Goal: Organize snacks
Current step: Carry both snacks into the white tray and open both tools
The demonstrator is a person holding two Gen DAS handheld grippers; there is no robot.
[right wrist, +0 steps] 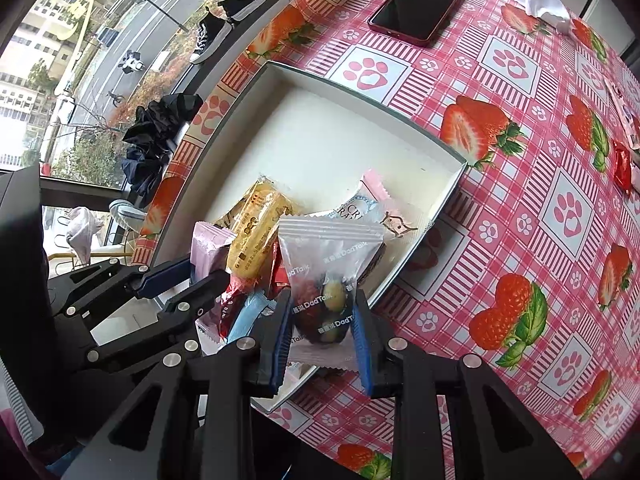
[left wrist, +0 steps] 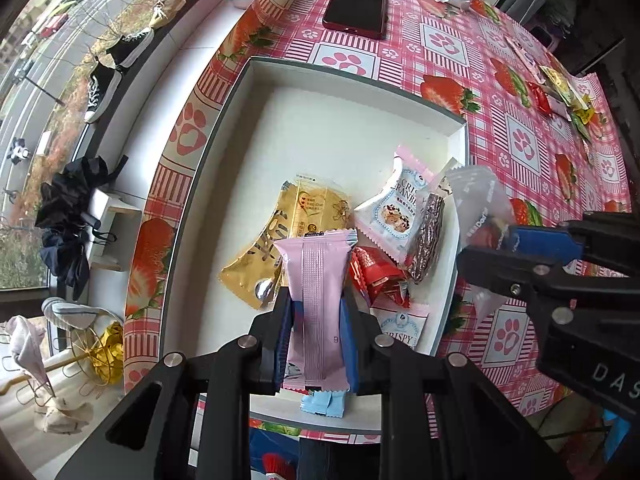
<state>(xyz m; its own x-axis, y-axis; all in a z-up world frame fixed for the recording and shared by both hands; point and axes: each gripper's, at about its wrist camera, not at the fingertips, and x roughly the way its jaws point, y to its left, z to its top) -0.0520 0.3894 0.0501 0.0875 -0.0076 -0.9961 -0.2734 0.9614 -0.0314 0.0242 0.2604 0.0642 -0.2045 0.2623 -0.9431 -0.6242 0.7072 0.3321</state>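
Both grippers hang above the white box [left wrist: 460, 136] on the strawberry tablecloth [right wrist: 520, 240], and each one carries one snack. The left gripper [left wrist: 318, 344] has its jaws pinching a pink packet [left wrist: 316, 280]; the long axis of the packet runs along the fingers and its far end points down into the near part of the box, above the pile. The right gripper [right wrist: 322, 340] has its jaws pinching a clear bag of colourful candies [right wrist: 328, 276], and this bag hangs over the near right edge of the box, partly above the rim, so I judge it must go a little more inward before it can drop inside. The left one is already well over the floor of the box, so it looks nearer to a clean release. Inside the box I count one golden packet [left wrist: 280, 236], two white cranberry packets [left wrist: 394, 216], one dark ridged bar [left wrist: 430, 236], one red wrapper [left wrist: 376, 276] and one light blue wrapper [left wrist: 324, 402]. Some loose snacks [left wrist: 560, 96] lie on the far side of the table, well apart from the box; I cannot count them surely. One dark phone [right wrist: 416, 8] lies beyond the box.
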